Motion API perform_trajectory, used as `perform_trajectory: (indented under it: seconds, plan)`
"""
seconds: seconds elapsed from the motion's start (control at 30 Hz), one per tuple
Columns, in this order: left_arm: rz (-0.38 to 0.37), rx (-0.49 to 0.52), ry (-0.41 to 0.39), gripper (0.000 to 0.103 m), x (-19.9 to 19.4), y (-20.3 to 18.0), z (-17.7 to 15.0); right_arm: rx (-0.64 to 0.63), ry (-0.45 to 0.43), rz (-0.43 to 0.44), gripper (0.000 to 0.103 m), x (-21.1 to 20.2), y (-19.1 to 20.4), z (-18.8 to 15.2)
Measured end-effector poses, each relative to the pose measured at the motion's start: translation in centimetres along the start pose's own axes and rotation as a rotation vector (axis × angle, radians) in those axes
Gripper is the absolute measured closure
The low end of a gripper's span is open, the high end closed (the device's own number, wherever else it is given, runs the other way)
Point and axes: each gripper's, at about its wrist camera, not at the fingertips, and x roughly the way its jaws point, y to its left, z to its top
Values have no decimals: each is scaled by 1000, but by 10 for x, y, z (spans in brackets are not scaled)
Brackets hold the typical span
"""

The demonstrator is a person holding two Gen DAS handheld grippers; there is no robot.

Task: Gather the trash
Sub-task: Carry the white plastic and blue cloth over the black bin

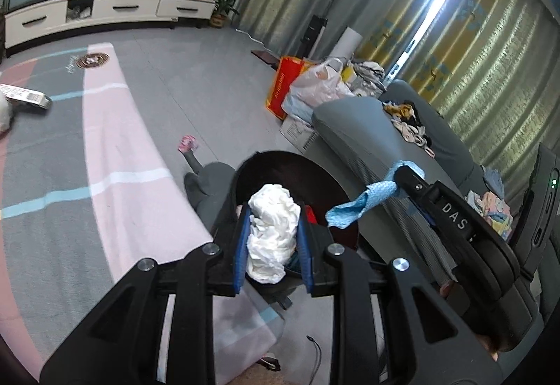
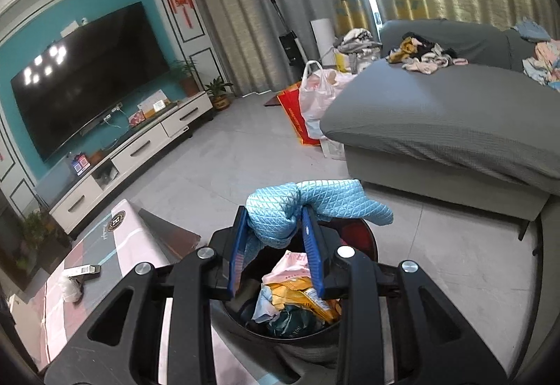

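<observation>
My left gripper [image 1: 273, 210] is shut on a crumpled white tissue wad [image 1: 271, 234] and holds it over the black trash bin [image 1: 325, 182]. My right gripper [image 2: 274, 210] is shut on a light blue quilted cloth [image 2: 315, 203] above the same bin [image 2: 364, 234], which holds several wrappers, yellow, pink and green [image 2: 297, 294]. In the left wrist view the right gripper [image 1: 402, 175] shows at right with the blue cloth [image 1: 364, 203] hanging from it.
A table with a pink and grey cloth [image 1: 115, 147] lies left, with a barcoded box [image 1: 26, 96] and a white wad [image 2: 71, 290] on it. A pink scrap [image 1: 187, 142] lies on the floor. A grey sofa [image 2: 437, 112] with clothes stands right, bags [image 2: 315, 94] beside it.
</observation>
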Motion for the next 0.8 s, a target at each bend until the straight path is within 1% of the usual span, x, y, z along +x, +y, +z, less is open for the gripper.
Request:
perform_trajectory:
  seconds: [0.07,0.17,0.33,0.5,0.6,0.73,0.8]
  plan:
    - [-35,-7,31,78,10,-4,0,5,7,-13,71,2,-3,-1]
    - [-63,-5,58,78,20,-10,-1,17,14,-24,71,4,-6,0]
    - [-71,7,95,78,39,-17,-6,31,32,-52,71,11,-15,0]
    - [-71,12,138,77,56,-19,-13,25,70,-97,71,23,-18,-2]
    - [-73,10,160,77,68,-21,-14,30,92,-95,71,31,-22,-4]
    - [-103,-9,199,77,79,-21,-18,42,121,-83,71,42,-24,-5]
    - [-101,-13,212,77,85,-22,-20,42,143,-81,71,49,-25,-8]
